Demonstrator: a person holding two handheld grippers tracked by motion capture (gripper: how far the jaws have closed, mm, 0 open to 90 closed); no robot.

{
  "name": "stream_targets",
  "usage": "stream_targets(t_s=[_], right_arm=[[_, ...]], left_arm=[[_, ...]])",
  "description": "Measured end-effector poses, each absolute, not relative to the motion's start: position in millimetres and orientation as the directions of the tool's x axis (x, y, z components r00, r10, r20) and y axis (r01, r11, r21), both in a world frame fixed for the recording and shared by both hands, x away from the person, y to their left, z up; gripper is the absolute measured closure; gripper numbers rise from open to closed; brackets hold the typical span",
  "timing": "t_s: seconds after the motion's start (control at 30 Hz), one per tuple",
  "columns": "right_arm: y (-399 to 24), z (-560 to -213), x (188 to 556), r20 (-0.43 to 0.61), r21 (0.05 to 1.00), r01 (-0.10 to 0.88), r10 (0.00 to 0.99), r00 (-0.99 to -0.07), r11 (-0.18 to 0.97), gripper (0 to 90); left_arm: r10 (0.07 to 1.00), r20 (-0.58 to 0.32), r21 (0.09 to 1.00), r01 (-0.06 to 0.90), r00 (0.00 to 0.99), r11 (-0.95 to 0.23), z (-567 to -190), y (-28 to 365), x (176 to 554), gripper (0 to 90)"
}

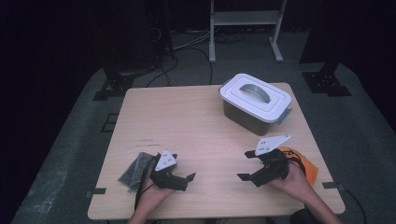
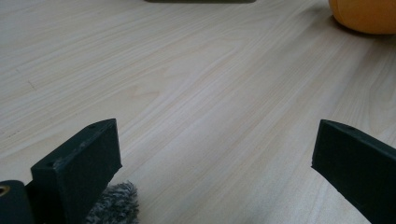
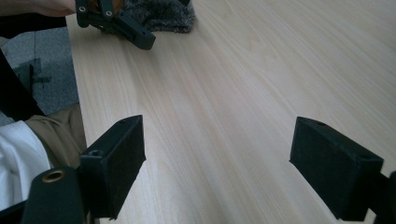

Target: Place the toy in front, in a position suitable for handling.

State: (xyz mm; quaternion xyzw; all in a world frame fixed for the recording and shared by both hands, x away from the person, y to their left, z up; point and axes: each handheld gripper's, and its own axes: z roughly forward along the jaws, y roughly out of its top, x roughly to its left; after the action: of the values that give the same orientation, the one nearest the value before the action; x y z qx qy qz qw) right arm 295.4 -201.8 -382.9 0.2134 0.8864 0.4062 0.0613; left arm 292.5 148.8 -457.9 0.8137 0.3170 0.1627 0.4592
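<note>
Grey cloth (image 1: 136, 168), orange thing (image 1: 305, 164)
Cloth crumpled flat, near-left table edge, beside left hand. Orange thing near-right, partly hidden behind right hand.

No readable text, label, brand, number or sign anywhere; white lid of storage box (image 1: 256, 97) plain, grey plates on both grippers bare apart from small holes, wooden table (image 1: 196, 126) shows faint marks near left side, too small to read, orange object (image 1: 306, 164) carries dark marking, not legible
</note>
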Motion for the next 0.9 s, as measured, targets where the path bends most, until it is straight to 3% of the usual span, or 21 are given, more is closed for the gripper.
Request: stream_targets(t_s=[0.9], right_arm=[[-266.9, -360.3, 294.6, 0.015, 0.751, 0.348, 0.513, -0.858, 0.561, 14.4]], left_arm=[[0.663, -0.016, 0.849, 0.361, 0.748, -0.386, -458.7, 147.1, 292.2, 0.4]])
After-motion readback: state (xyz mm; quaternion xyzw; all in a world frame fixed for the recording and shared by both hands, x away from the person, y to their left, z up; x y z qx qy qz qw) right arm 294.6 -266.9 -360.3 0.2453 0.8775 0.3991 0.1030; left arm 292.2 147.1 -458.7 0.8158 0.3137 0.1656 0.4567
